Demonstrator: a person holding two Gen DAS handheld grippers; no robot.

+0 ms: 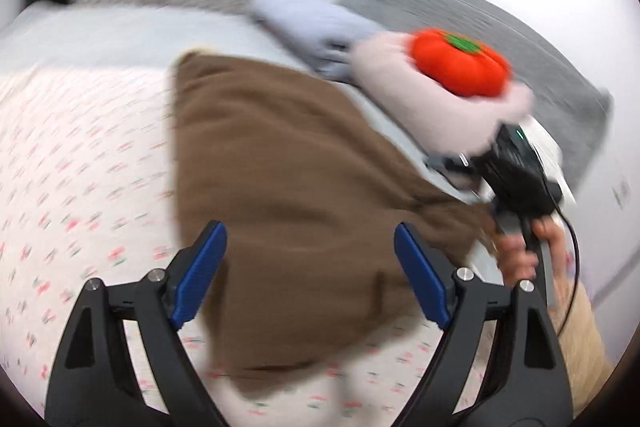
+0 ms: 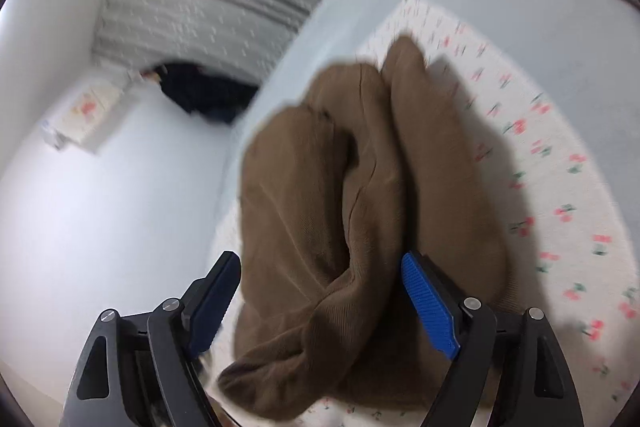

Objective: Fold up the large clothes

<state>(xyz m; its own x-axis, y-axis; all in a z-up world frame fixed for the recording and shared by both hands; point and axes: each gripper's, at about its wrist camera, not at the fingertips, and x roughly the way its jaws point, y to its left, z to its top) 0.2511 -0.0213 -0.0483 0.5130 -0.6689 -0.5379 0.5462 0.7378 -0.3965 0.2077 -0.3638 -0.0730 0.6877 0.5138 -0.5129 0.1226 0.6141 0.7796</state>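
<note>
A large brown garment (image 1: pixel 288 195) lies folded on a white cherry-print sheet (image 1: pixel 80 163) on the bed. My left gripper (image 1: pixel 308 271) is open just above its near edge, with the blue pads (image 1: pixel 200 279) apart. In the right wrist view the same brown garment (image 2: pixel 360 195) lies bunched in long folds, and my right gripper (image 2: pixel 320 303) is open with its jaws on either side of the cloth's near end. The right gripper's black body (image 1: pixel 516 171) and the hand holding it show at the garment's right corner.
An orange pumpkin plush (image 1: pixel 460 61) sits on a pale pink cushion (image 1: pixel 420 99), beside a folded light-blue cloth (image 1: pixel 316 27) and a grey pillow (image 1: pixel 500 47). The bed's left edge (image 2: pixel 256 115) drops to a white floor with a dark pile (image 2: pixel 204 95).
</note>
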